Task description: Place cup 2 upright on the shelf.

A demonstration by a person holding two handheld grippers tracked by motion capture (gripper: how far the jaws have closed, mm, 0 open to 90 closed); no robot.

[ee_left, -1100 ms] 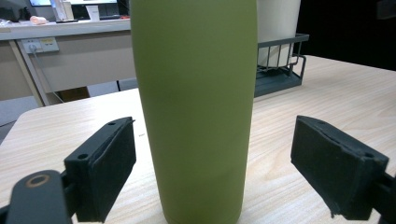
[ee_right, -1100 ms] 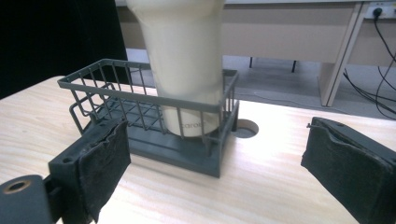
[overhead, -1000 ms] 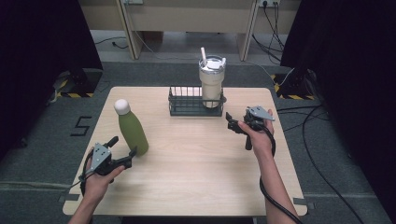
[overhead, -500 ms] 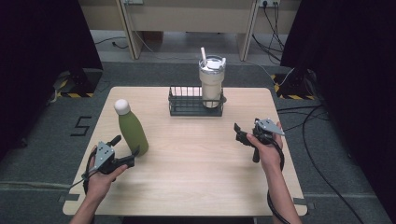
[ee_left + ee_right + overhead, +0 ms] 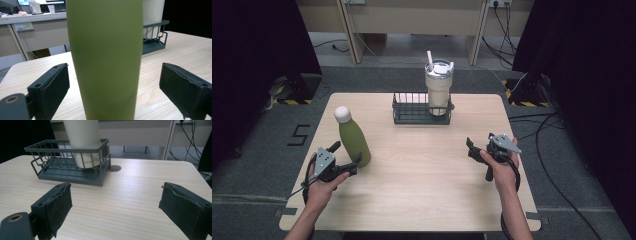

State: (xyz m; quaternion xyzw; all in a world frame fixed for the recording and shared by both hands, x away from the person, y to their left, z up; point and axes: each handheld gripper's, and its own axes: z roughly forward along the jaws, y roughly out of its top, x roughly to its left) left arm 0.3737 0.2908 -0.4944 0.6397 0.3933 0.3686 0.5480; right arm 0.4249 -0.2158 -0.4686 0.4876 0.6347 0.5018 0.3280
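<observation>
My L gripper (image 5: 113, 87) has just been opening; pads each side of green bottle (image 5: 105, 55), not touching it. Bottle stands upright near table (image 5: 422, 200) left edge. My R gripper (image 5: 115, 207) wide apart though just been closing, nothing between pads. Cup (image 5: 438, 90) sits in wire basket (image 5: 412, 112) at back.

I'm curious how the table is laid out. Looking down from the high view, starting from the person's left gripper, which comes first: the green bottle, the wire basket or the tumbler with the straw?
From the left gripper:
1. Green bottle, standing between its open jaws at the table's left.
2. Wire basket, at the far middle.
3. Tumbler, upright in the basket's right end.
</observation>
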